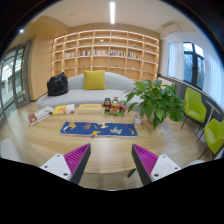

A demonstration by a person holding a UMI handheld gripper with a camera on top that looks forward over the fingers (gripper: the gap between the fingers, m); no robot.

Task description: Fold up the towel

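Held high over a wooden table point(110, 150), gripper point(112, 160) wide open and empty, patterned blue towel point(98, 128) lying flat well beyond the fingertips; apparently still approaching, next move likely down to an edge.

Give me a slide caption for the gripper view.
Open gripper hovers above a wooden table, blue towel beyond its fingers.

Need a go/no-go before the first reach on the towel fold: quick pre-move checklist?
1. Tongs open, nothing between the pads: ok.
2. Towel located: the blue patterned cloth on the wooden table is the likely one; cannot tell for sure.
3. Cloth lying flat: ok.
4. Tongs touching cloth: not ok, it lies well beyond them.
5. Clearance: potted plant stands close beside it; not ok.
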